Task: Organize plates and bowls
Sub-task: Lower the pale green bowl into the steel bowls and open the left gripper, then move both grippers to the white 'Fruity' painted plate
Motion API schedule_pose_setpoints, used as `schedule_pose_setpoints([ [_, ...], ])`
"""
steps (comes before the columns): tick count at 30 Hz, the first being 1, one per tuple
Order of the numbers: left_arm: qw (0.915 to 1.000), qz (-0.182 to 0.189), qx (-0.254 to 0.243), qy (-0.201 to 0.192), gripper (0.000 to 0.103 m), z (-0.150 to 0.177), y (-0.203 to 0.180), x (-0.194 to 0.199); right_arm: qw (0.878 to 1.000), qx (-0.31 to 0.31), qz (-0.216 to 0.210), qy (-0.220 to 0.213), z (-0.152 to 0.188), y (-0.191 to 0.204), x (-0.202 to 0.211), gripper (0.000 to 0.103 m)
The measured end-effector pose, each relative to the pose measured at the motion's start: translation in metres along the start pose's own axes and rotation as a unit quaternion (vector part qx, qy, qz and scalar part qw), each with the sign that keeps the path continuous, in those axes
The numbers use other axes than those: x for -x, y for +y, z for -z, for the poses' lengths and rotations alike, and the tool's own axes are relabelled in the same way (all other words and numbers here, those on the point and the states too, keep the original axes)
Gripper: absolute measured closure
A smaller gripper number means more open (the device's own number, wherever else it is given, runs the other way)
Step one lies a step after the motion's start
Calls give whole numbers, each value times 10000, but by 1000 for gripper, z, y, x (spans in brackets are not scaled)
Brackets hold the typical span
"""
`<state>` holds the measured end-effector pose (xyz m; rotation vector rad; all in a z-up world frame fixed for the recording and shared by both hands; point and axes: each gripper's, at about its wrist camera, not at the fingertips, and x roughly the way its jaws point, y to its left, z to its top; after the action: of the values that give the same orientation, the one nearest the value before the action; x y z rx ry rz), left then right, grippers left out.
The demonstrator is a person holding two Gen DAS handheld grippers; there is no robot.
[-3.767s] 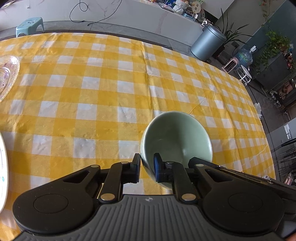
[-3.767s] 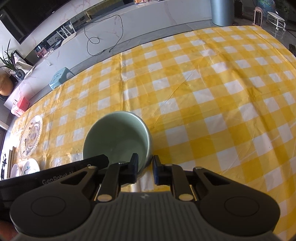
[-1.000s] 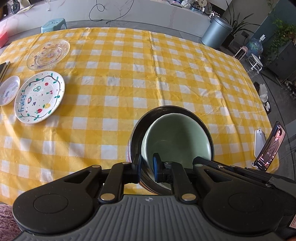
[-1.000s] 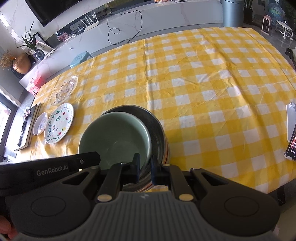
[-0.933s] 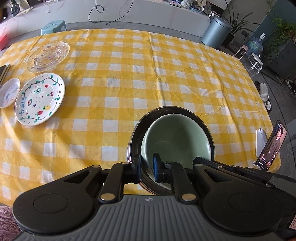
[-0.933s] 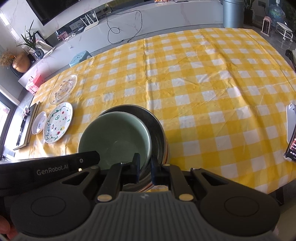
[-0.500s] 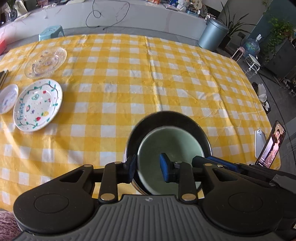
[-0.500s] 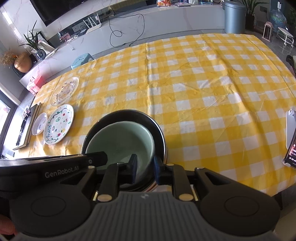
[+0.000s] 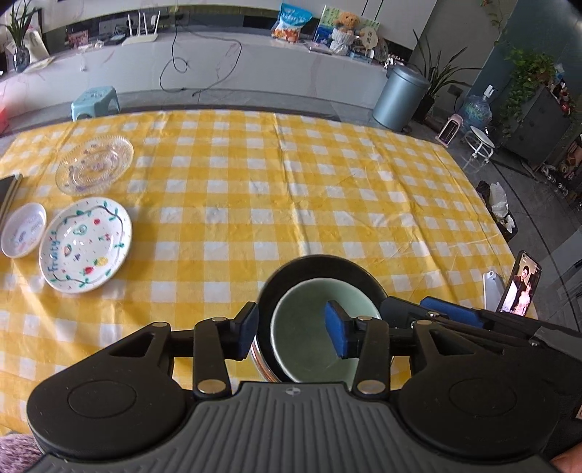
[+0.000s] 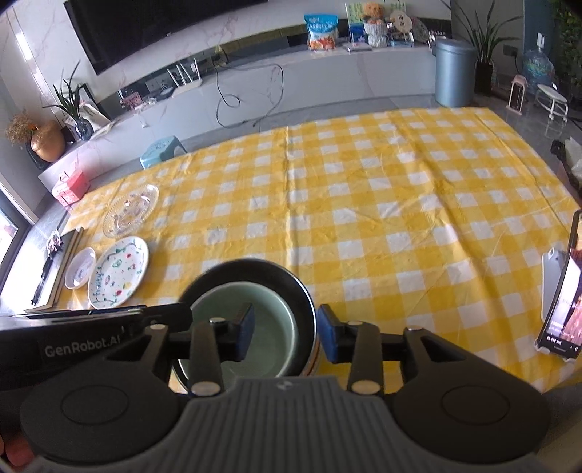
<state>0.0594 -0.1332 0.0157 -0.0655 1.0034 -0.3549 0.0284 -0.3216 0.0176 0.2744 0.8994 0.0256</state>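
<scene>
Both tongs, left gripper (image 9: 291, 329) and right gripper (image 10: 284, 334), are opening, gripping nothing, over the pale green ceramic bowl (image 9: 309, 349) on the yellow-and-white checked tablecloth (image 9: 291, 189); grey metal bin (image 9: 398, 98) behind.

"Fruity" in blue handwriting along rim of painted fruit plate (image 9: 86, 245). White "GenRobot.AI" on black body of left gripper (image 10: 82, 351), last letter partly cut off. Print on snack bag (image 10: 320, 32) and phone screen (image 9: 521, 287) too small to read.
</scene>
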Motion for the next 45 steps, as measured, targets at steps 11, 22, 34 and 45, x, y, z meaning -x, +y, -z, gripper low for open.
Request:
schedule_pose_setpoints([
  [11, 9983, -297, 98, -489, 49, 0, 38, 30, 9983, -57, -371, -439, -4, 25, 11, 36],
  [22, 9921, -650, 644, -858, 47, 2, 124, 64, 9962, 288, -792, -223, 0, 90, -14, 34],
  [34, 9829, -637, 1471, -904, 47, 14, 233, 60, 9934, 486, -1017, 192, 8, 163, -82, 42],
  [45, 9876, -61, 1261, -932, 67, 11, 286, -1, 9932, -34, -1164, 85, 11, 181, -161, 75],
])
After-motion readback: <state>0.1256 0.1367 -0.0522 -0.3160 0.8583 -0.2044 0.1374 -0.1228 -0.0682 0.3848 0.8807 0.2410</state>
